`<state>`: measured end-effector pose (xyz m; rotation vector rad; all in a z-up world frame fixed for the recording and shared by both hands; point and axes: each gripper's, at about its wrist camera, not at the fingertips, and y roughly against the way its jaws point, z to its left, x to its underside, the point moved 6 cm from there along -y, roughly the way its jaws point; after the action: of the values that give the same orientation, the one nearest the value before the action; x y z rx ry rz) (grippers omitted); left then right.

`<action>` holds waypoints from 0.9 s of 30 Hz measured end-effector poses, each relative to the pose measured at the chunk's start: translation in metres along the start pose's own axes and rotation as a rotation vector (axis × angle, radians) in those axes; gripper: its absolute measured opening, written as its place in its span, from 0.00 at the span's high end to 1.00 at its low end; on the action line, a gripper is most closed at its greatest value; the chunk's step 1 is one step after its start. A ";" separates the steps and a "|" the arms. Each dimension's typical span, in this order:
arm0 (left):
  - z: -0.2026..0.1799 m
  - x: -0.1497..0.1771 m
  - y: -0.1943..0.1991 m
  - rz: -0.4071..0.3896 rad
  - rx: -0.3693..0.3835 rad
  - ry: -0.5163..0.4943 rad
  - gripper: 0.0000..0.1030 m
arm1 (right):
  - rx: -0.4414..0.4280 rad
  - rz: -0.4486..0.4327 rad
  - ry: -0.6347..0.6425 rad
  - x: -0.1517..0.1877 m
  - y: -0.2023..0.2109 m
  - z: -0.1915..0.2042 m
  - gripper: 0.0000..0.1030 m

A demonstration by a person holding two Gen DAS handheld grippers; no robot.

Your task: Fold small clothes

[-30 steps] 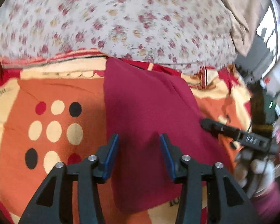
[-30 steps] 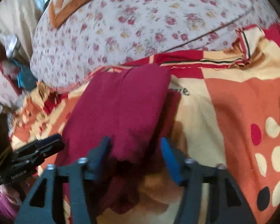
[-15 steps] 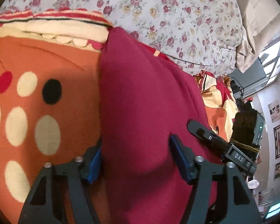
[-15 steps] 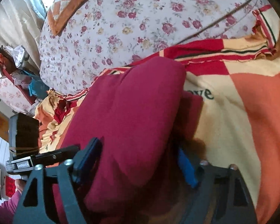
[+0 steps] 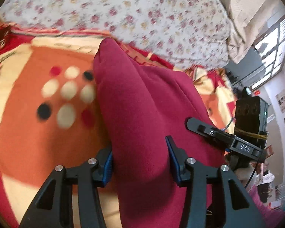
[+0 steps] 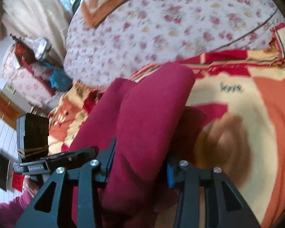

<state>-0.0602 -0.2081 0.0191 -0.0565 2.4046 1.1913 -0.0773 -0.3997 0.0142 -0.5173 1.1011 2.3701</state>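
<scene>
A folded maroon garment [image 5: 142,114] is raised off the patterned blanket, bunched between both grippers. My left gripper [image 5: 139,158] is shut on its near left edge, with cloth bulging between the blue pads. My right gripper [image 6: 140,163] is shut on the garment [image 6: 142,117] at its near right edge. Each gripper shows in the other's view: the right one [image 5: 224,136] at the garment's right side, the left one [image 6: 53,161] at its left side.
An orange, cream and red blanket [image 5: 38,133] with a dot pattern covers the bed. A floral quilt [image 5: 142,15] bulges behind the garment. Cluttered furniture [image 6: 32,72] stands past the bed's edge, and a window [image 5: 271,43] is at the far right.
Both grippers went from open above the flat garment to closed on its near edge, and they have lifted it off the blanket.
</scene>
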 end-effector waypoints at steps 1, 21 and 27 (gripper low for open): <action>0.005 0.007 -0.003 0.015 -0.025 -0.001 0.73 | 0.004 0.016 0.003 0.009 -0.005 0.002 0.56; 0.014 0.034 0.038 -0.191 -0.367 -0.054 0.65 | 0.263 0.059 0.400 0.080 0.026 0.094 0.64; 0.010 0.041 0.048 -0.242 -0.416 -0.061 0.65 | 0.368 0.130 0.332 0.107 -0.003 0.054 0.79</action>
<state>-0.1037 -0.1639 0.0325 -0.4215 1.9929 1.5253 -0.1700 -0.3280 -0.0103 -0.7378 1.7230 2.1575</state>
